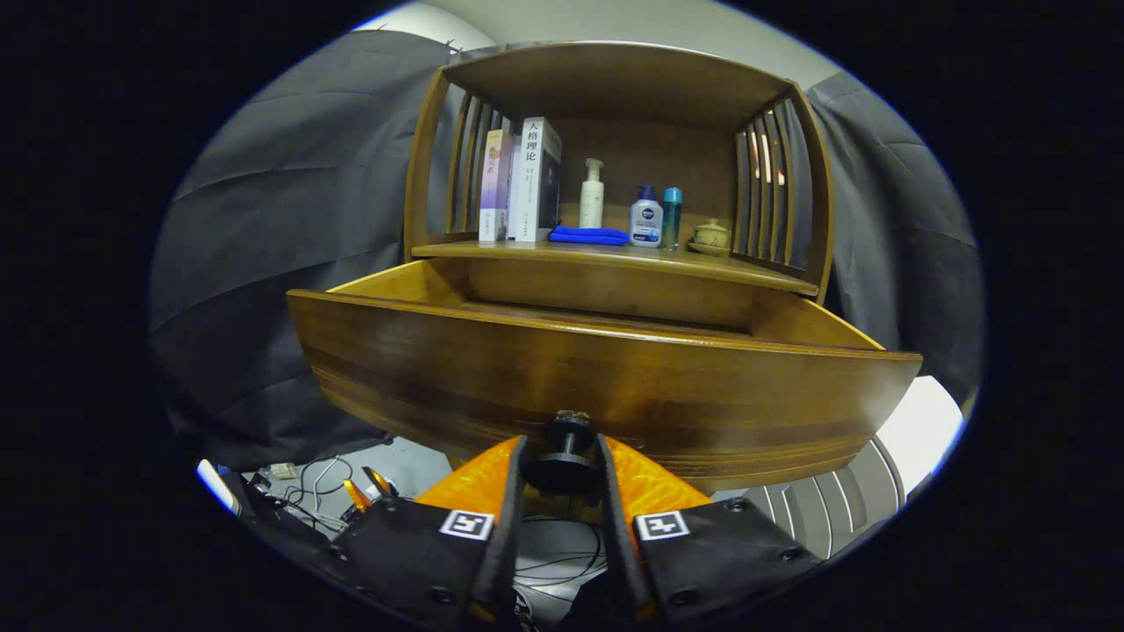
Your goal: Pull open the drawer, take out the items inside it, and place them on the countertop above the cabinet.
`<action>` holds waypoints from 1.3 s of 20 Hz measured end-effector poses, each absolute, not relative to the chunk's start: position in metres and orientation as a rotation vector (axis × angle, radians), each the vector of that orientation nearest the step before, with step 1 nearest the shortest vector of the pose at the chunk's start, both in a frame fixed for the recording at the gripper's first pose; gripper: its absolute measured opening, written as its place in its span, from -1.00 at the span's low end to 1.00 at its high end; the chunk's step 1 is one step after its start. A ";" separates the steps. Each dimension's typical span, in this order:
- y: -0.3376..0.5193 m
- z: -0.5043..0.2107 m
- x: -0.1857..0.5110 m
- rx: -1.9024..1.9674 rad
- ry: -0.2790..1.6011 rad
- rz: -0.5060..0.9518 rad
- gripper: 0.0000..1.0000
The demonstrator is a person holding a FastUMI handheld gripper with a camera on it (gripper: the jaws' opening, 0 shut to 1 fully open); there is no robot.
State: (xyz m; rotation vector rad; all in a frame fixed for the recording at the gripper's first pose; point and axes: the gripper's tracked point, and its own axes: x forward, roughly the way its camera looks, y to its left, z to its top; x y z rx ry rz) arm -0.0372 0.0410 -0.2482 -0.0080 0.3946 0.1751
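A: What is seen around the cabinet (615,79)?

B: Dark cloth (290,219) is hung on both sides of it. Below the drawer (606,386), loose cables (316,483) are seen on a pale floor to the left of the fingers, and a ribbed grey surface (834,505) is seen to the right. Nothing is seen standing between the gripper and the drawer front.

A: How is the gripper (562,470) set?

B: Its two fingers are closed to a narrow gap around the dark round knob (566,452) at the bottom middle of the drawer front. Both fingers are pressed against the sides of the knob.

A: Where is the drawer?

B: It is drawn out from under the countertop (615,256), with its wide front panel just ahead of the fingers. Its pale inner side walls can be seen, but the inside floor is hidden behind the front panel, so what is held in it cannot be told.

A: And what is kept on the countertop?

B: Under the upper shelf, between the slatted sides, upright books (522,180) are stood to the left. A folded blue cloth (588,235) is laid just beside them. A white pump bottle (593,193) is placed behind the cloth. Further right a small bottle with a blue cap (645,219) and a slim teal bottle (672,215) are set close together, and a small lidded cup on a saucer (709,235) is placed near the right slats.
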 end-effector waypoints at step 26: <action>0.024 -0.164 0.094 -0.041 0.615 0.235 0.96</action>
